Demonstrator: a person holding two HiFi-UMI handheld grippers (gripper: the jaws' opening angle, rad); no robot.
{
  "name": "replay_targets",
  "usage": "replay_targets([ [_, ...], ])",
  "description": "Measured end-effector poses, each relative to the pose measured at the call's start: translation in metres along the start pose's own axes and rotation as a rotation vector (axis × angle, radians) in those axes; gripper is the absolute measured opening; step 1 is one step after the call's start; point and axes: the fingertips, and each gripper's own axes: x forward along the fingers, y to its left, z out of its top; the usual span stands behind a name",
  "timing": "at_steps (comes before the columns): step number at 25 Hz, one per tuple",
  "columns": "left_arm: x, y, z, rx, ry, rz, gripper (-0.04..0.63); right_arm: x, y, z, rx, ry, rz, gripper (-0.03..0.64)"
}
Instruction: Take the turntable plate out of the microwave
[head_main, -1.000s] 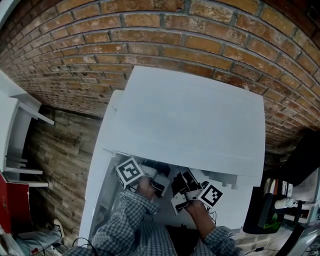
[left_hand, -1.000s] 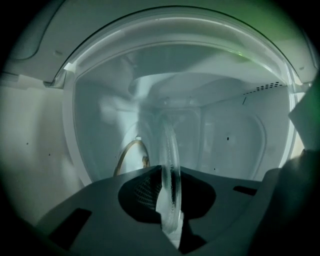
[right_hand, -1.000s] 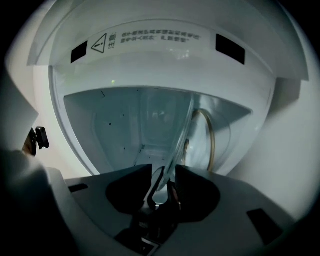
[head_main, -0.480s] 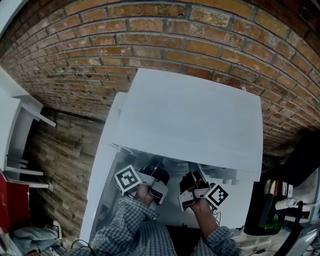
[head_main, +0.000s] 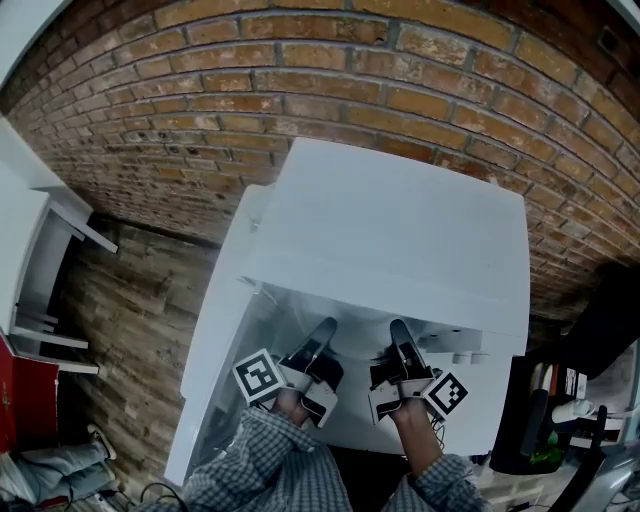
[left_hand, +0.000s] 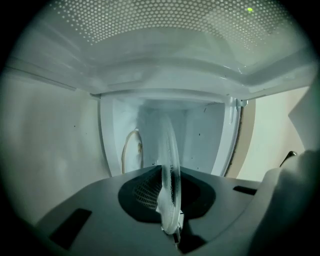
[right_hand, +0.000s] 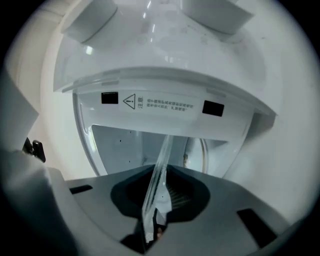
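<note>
Two big surfaces contrast: a rough red brick wall (head_main: 300, 90) stands behind the microwave (head_main: 390, 240), a smooth white box with its door (head_main: 205, 360) swung open at its left side. At the microwave's mouth sits the turntable plate (left_hand: 170, 165) (a thin clear glass disc with a rounded rim), seen edge-on and reaching back into the cavity. The left gripper (head_main: 322, 335) pinches its near rim, and the right gripper (head_main: 398, 338), whose jaws have just been closing, nips the rim too. The grasping step looks done, so next comes a level, even pull from both, lest the slick glass tilt or slip.
</note>
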Motion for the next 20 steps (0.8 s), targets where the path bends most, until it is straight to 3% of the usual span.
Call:
replay_targets([
  [20, -0.055, -0.001, -0.024, 0.001, 0.031, -0.023, 0.035, -0.052, 0.007, -0.033, -0.005, -0.045, 0.039, 0.052],
])
